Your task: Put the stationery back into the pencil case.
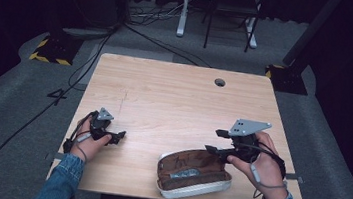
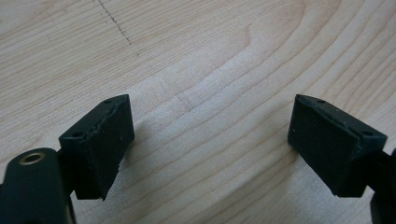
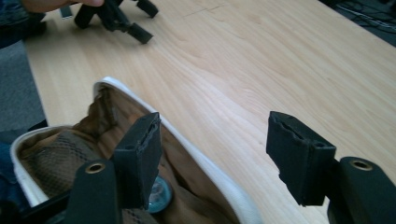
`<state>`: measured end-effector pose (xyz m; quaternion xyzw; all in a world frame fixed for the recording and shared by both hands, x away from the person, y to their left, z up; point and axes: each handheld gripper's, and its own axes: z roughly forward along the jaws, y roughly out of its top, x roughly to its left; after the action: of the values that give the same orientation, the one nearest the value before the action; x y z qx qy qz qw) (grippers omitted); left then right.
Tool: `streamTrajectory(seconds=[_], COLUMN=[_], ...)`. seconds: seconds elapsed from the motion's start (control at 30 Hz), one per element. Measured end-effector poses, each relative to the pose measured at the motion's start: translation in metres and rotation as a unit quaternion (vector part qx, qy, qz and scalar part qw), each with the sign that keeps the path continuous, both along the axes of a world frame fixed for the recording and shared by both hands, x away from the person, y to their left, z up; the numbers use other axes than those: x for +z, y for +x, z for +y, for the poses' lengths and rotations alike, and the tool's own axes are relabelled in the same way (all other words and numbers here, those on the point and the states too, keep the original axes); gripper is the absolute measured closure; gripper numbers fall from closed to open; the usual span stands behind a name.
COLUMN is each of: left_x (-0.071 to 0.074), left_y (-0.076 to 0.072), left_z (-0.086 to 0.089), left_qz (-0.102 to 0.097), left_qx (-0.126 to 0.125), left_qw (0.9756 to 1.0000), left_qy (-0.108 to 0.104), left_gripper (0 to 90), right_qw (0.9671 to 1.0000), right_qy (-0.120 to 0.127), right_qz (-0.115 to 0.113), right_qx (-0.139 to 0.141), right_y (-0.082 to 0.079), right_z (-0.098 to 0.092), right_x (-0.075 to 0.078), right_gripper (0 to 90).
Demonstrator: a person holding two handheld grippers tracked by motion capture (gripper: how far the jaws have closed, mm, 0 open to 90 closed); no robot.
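An open white-rimmed case [image 1: 193, 188] with brown lining lies near the table's front edge, right of centre. A small shiny item [image 3: 159, 193] sits inside it. My right gripper [image 1: 214, 140] hovers over the case's right end with its jaws apart; in the right gripper view [image 3: 212, 126] the case rim [image 3: 205, 161] runs below and between the pads, and neither pad touches it. My left gripper [image 1: 119, 137] rests low at the table's left front. In the left gripper view [image 2: 210, 116] its jaws stand wide over bare wood.
The light wooden table [image 1: 175, 94] has a round cable hole [image 1: 219, 82] near its far edge. Cables [image 1: 83, 63] trail over the grey floor at left. Black stand bases [image 1: 52, 50] flank the far corners, and white desk legs [image 1: 183, 14] stand behind.
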<state>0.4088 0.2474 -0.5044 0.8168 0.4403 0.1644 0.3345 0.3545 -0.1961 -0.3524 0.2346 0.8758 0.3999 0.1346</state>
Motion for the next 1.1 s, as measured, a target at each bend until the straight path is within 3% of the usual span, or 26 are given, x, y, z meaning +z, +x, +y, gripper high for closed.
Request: streamTrajectory(seconds=[0.4, 0.73, 1.1], left_x=[0.000, 0.000, 0.000], left_y=[0.000, 0.000, 0.000], left_z=[0.000, 0.000, 0.000], left_qz=[0.000, 0.002, 0.002], left_qx=[0.000, 0.001, 0.002], left_qw=[1.0000, 1.0000, 1.0000], left_qy=[0.000, 0.001, 0.001], left_gripper=[14.6, 14.6, 14.6], right_qw=[0.9974, 0.9904, 0.9837], right_qy=[0.021, 0.035, 0.035], right_qz=[-0.009, 0.002, 0.004], right_qx=[-0.069, -0.134, -0.176], right_y=[0.024, 0.051, 0.074], right_z=[-0.038, -0.078, -0.112], right_x=[-0.004, -0.027, -0.057], right_gripper=[37.1, 37.4, 36.2])
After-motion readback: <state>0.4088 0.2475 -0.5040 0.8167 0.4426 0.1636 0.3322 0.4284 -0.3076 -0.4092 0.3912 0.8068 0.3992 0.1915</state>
